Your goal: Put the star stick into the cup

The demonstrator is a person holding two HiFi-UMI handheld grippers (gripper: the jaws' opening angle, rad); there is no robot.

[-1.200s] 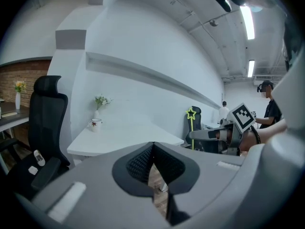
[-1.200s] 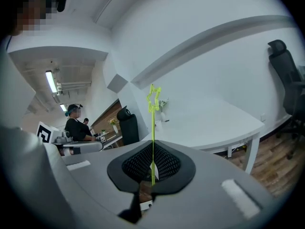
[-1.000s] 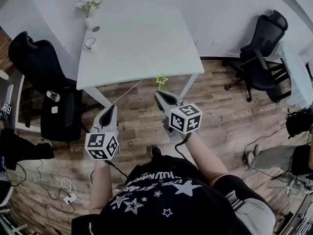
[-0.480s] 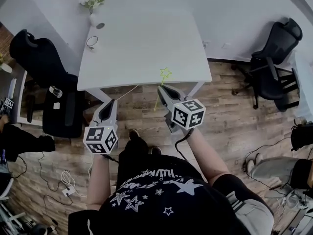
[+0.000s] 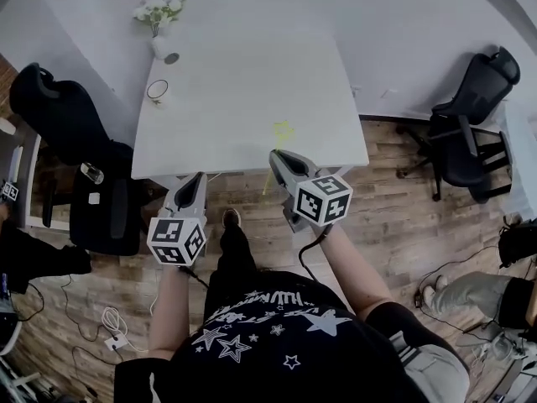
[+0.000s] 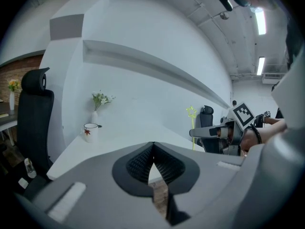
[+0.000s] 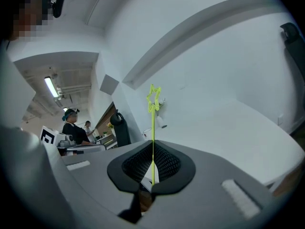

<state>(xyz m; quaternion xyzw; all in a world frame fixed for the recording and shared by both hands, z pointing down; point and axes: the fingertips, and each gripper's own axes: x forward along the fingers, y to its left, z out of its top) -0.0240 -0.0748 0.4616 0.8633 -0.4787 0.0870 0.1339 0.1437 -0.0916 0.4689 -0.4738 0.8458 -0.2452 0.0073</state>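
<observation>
A thin yellow-green star stick (image 5: 281, 133) stands upright in my right gripper (image 5: 274, 154), which is shut on its lower shaft; the star sits above the white table's (image 5: 252, 74) front edge. In the right gripper view the star stick (image 7: 153, 101) rises straight from the closed pads. A white cup (image 5: 157, 91) with a red mark stands at the table's far left, also seen as the cup (image 6: 90, 131) in the left gripper view. My left gripper (image 5: 198, 178) is shut and empty, just short of the table's front edge, left of the right one.
A white vase with flowers (image 5: 159, 25) stands behind the cup. Black office chairs flank the table, one at the left (image 5: 67, 112) and one at the right (image 5: 468, 128). Cables (image 5: 109, 321) lie on the wooden floor. People stand in the background (image 7: 74, 125).
The person has stepped towards the table. Both grippers moved forward, and the star, earlier over the floor, now sits above the table's front edge. Both grippers stayed shut.
</observation>
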